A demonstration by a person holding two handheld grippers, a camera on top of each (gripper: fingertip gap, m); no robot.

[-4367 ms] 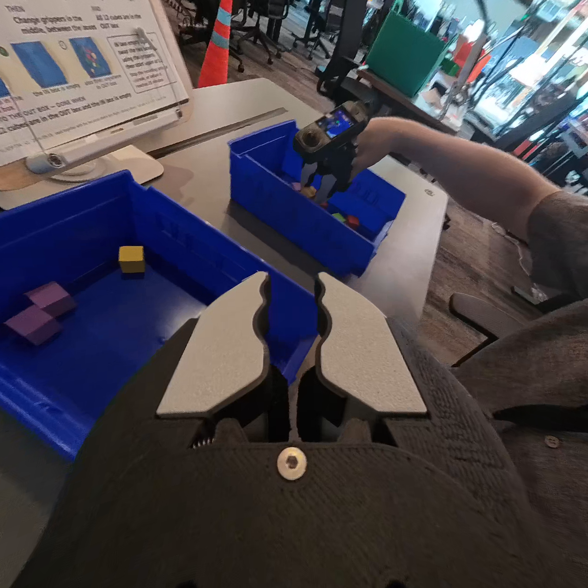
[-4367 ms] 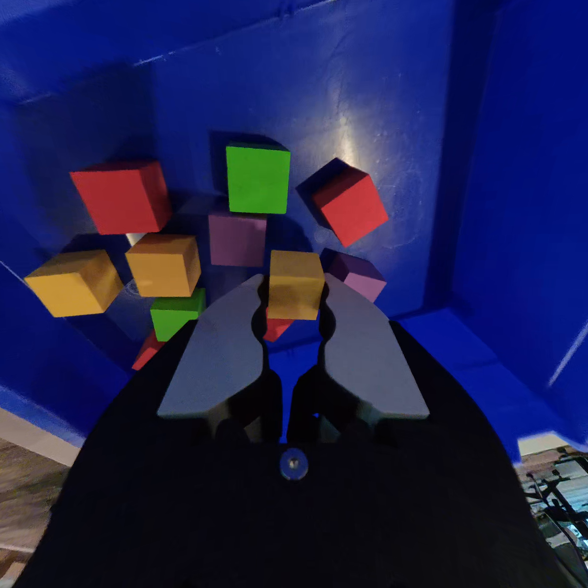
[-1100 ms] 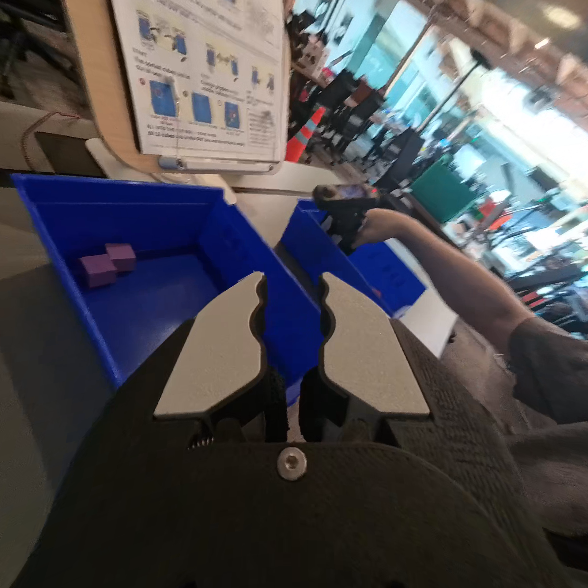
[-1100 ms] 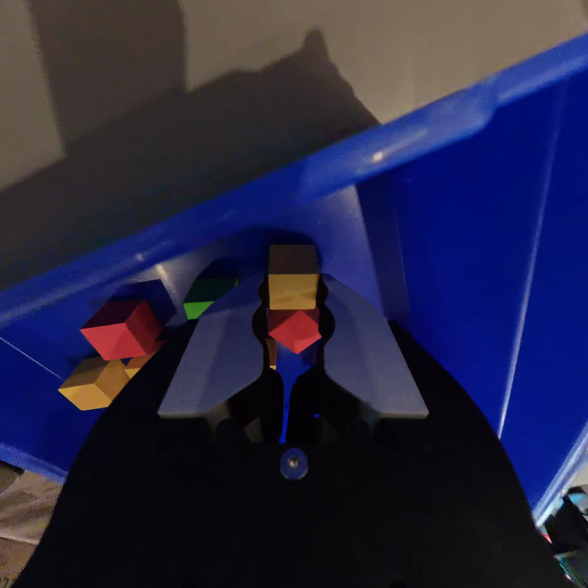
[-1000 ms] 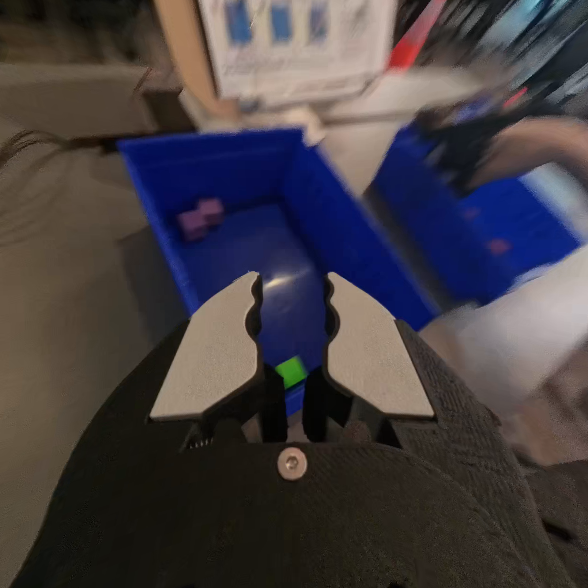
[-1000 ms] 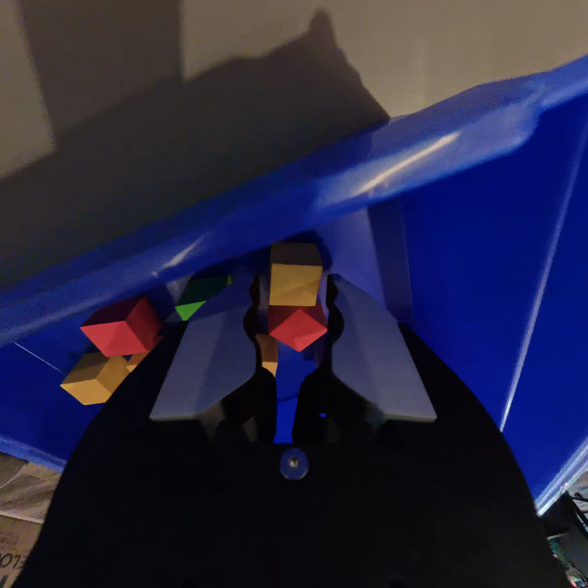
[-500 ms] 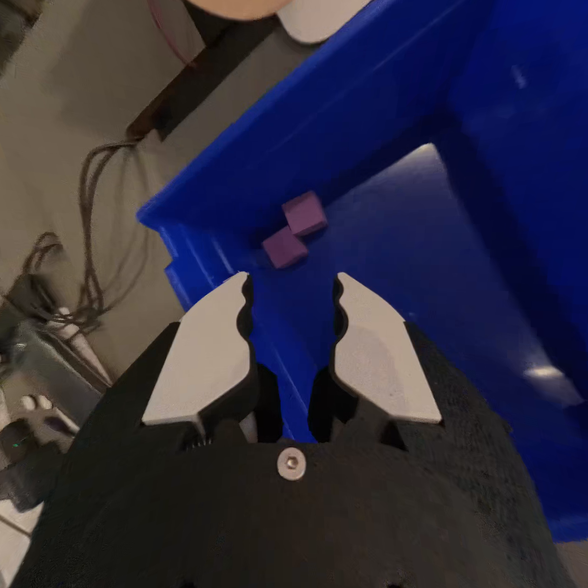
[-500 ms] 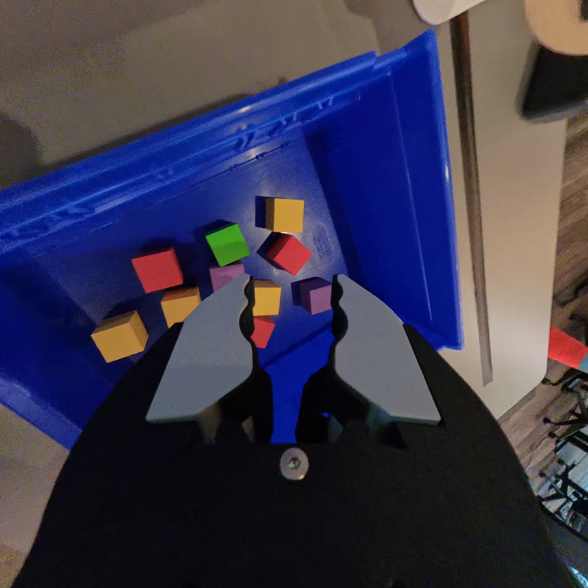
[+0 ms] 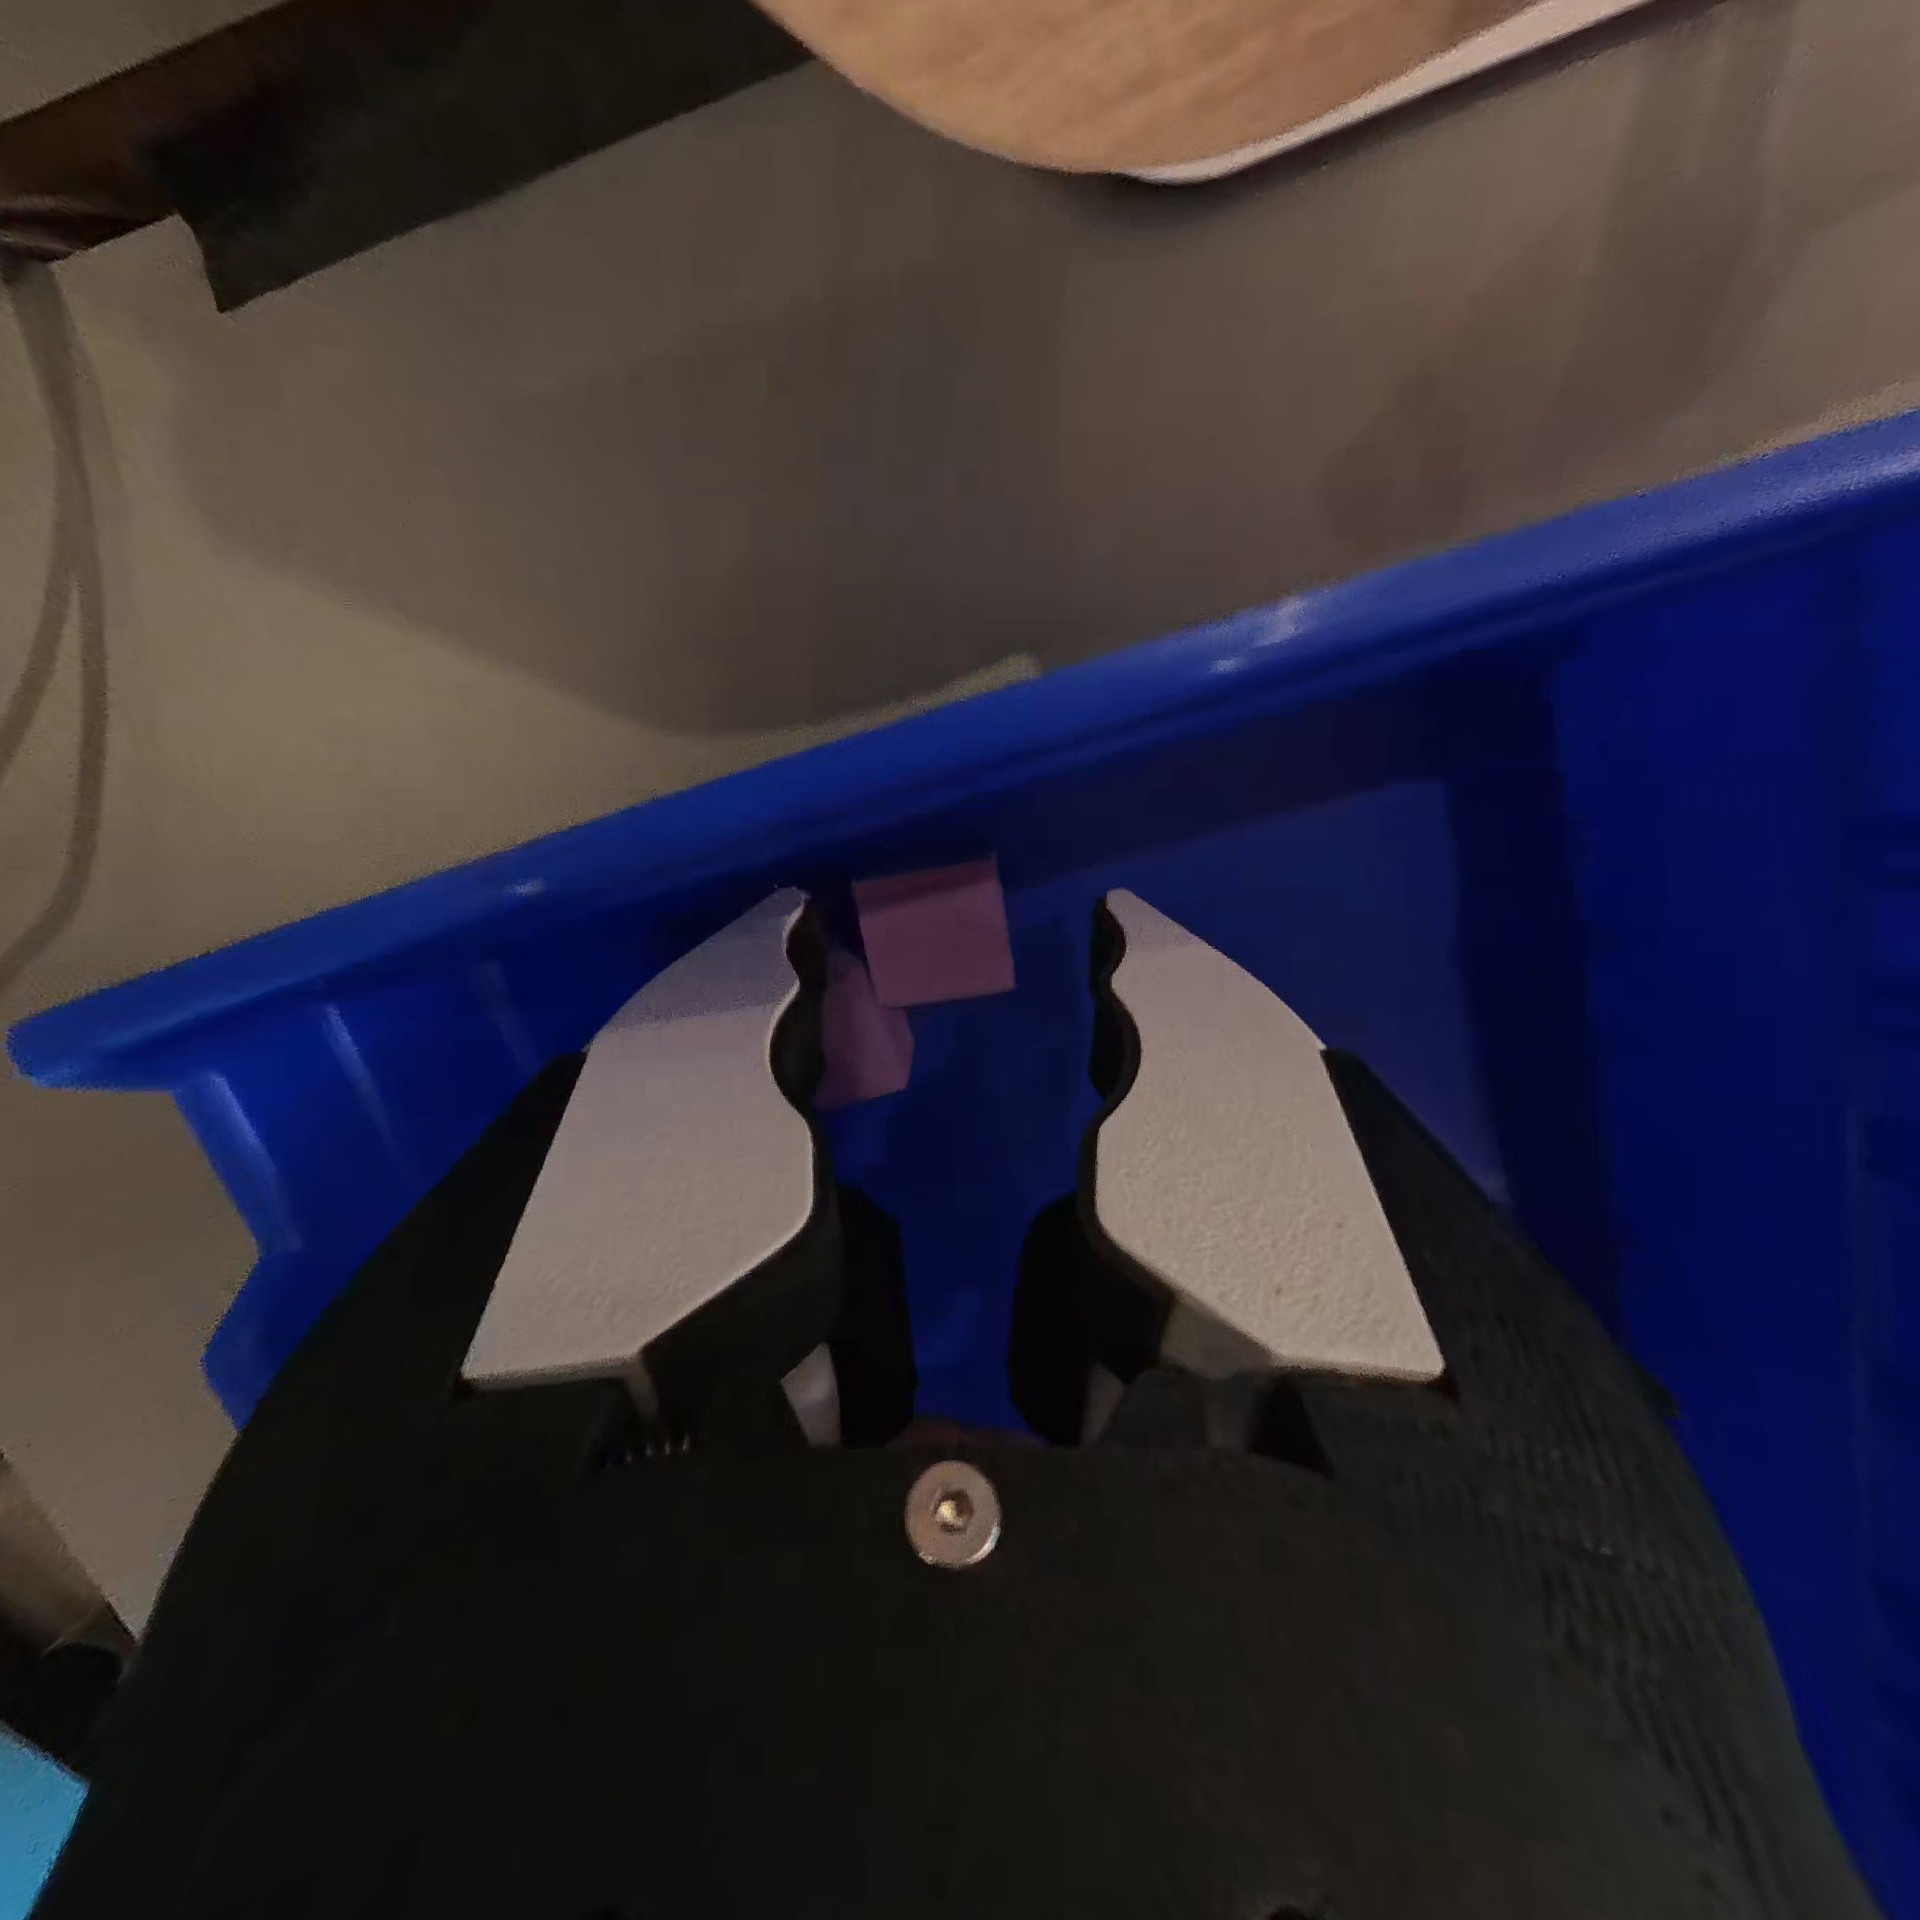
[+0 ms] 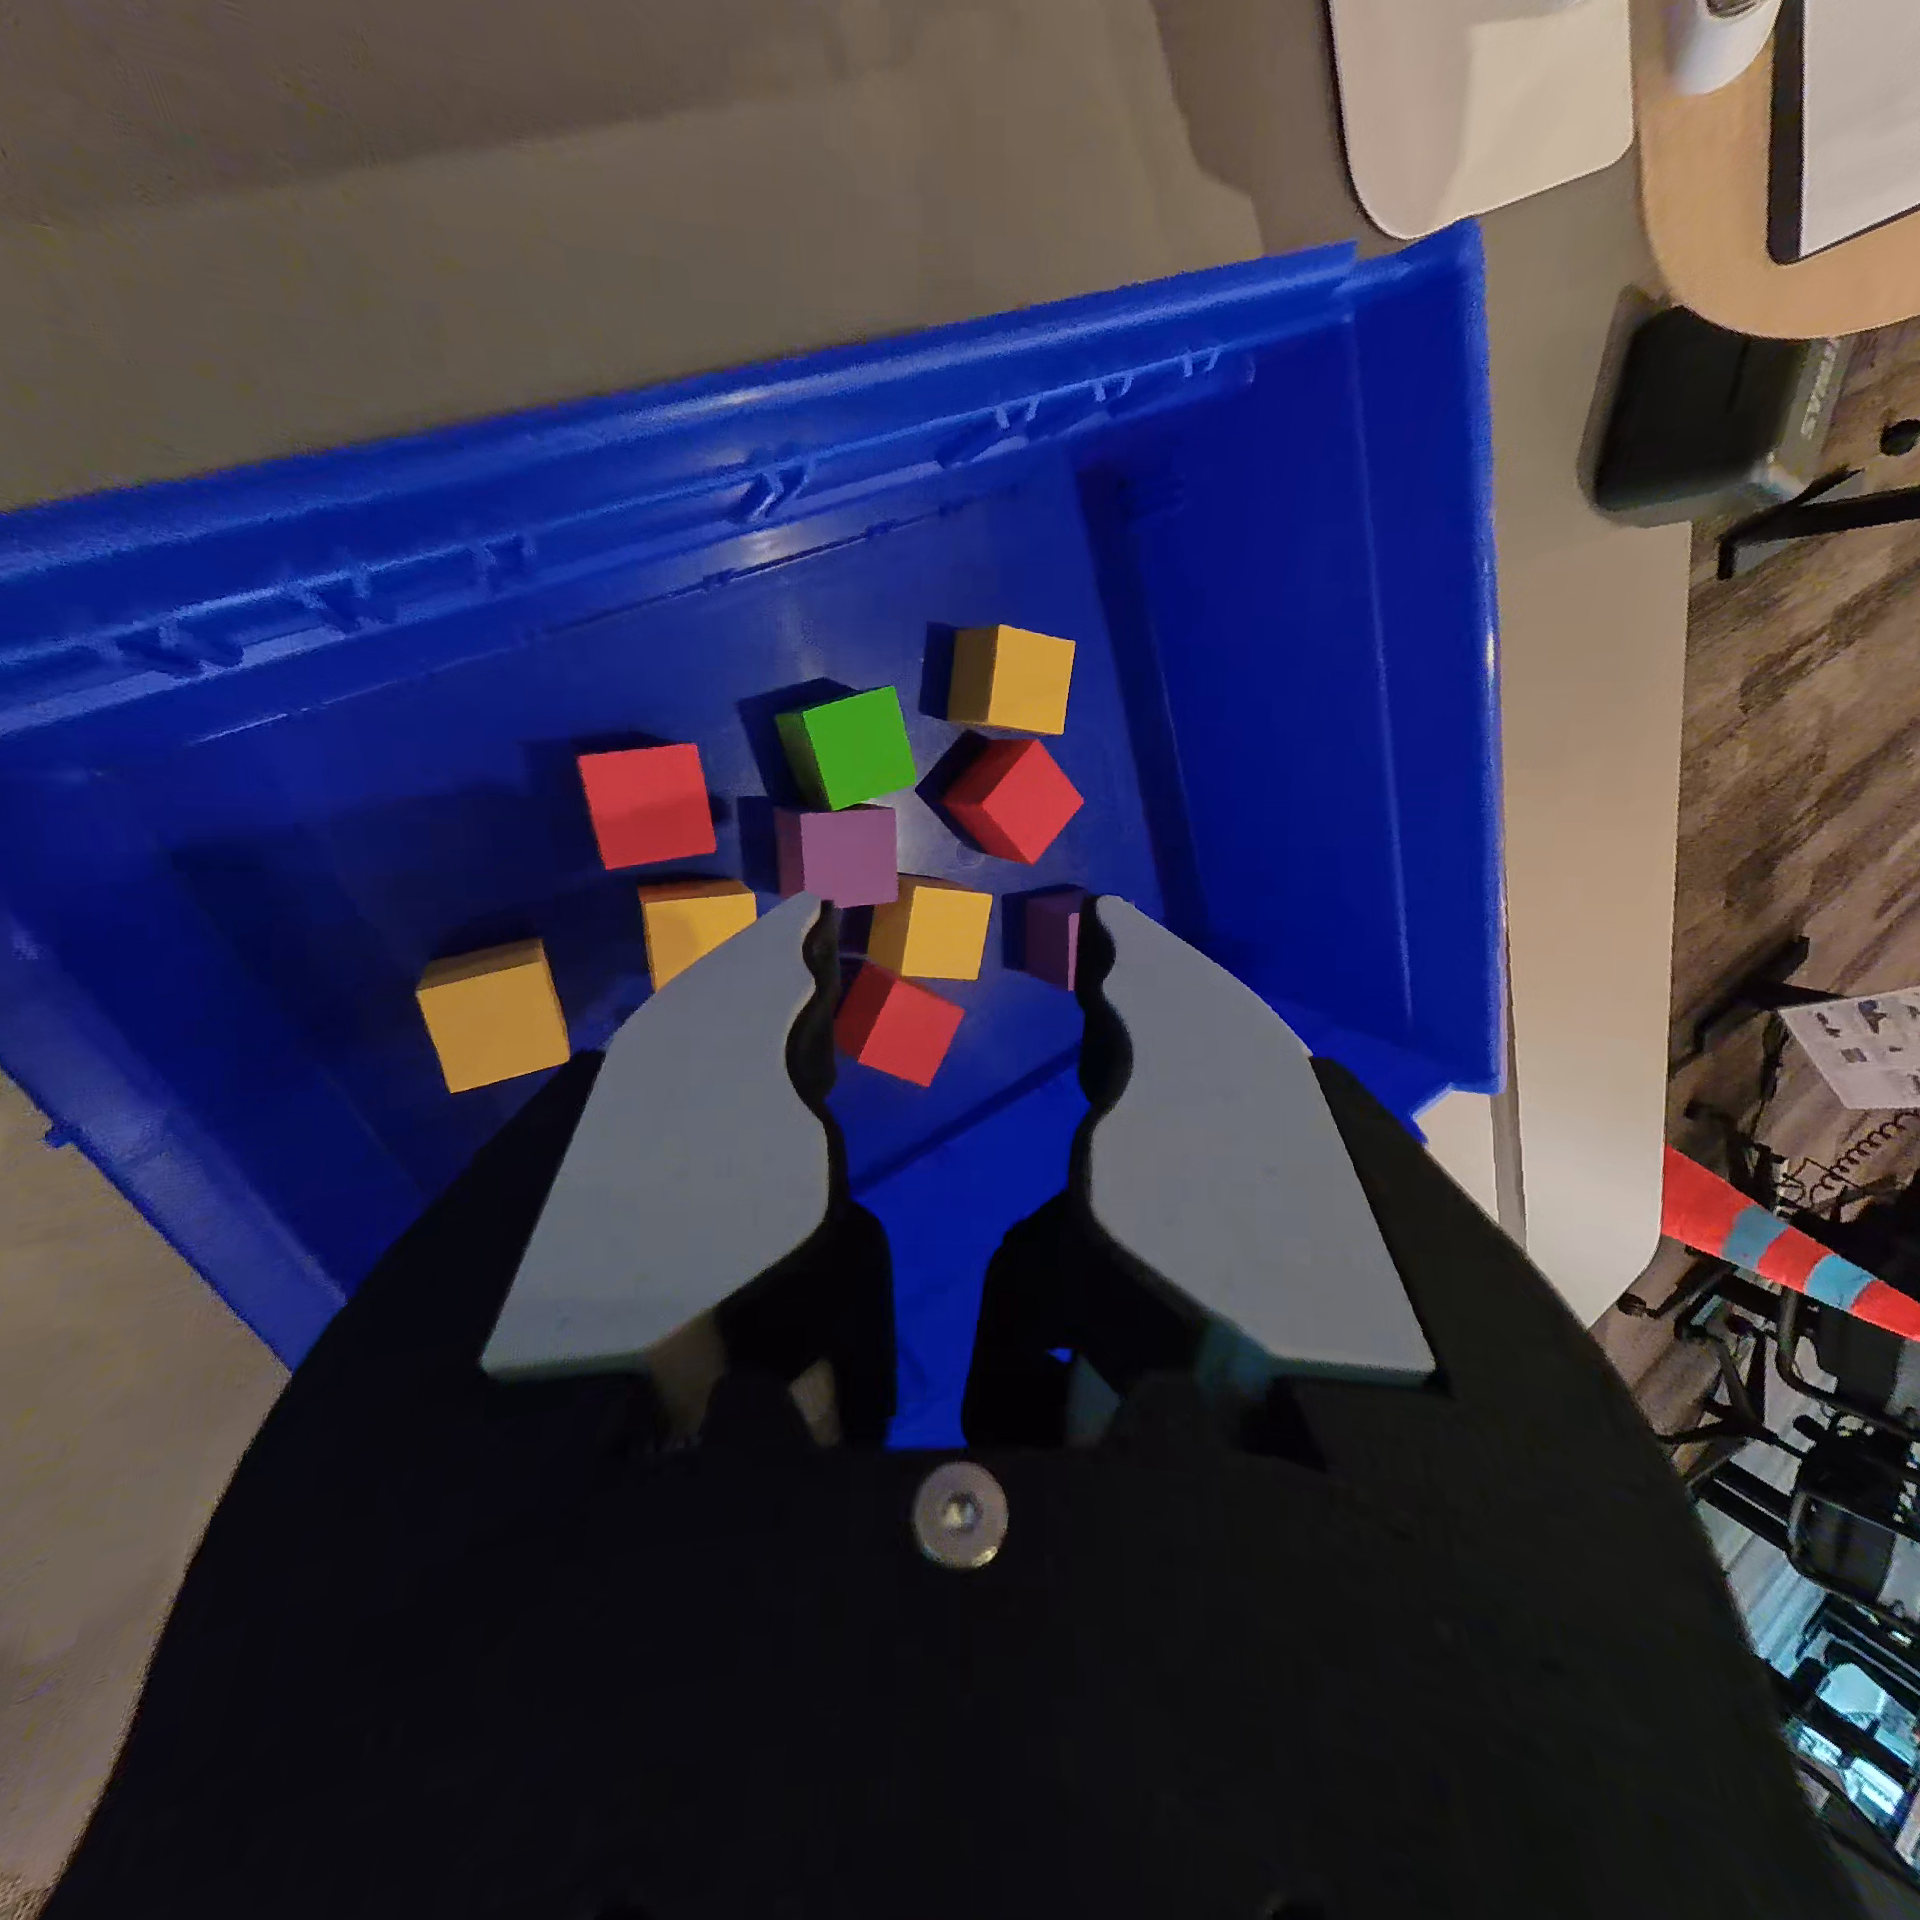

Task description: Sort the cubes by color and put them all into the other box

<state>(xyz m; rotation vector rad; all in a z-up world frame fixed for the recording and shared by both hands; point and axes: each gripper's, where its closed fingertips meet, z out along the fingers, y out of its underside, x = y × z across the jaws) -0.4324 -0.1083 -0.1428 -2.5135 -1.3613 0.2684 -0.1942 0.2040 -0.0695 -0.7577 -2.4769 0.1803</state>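
grey table (image 10: 520,260) | wood floor (image 10: 1766,727) | striped cone (image 10: 1787,1247) | cables (image 9: 62,520)

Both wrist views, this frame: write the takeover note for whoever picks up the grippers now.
Left gripper: open, empty, inside a blue plastic bin, two purple wooden cubes at its fingertips against the bin wall.
Right gripper: open, empty, above a second blue plastic bin holding ten cubes: four orange, three red, two purple, one green cube.
Nothing gripped. No goal is given, so done and left cannot be told.
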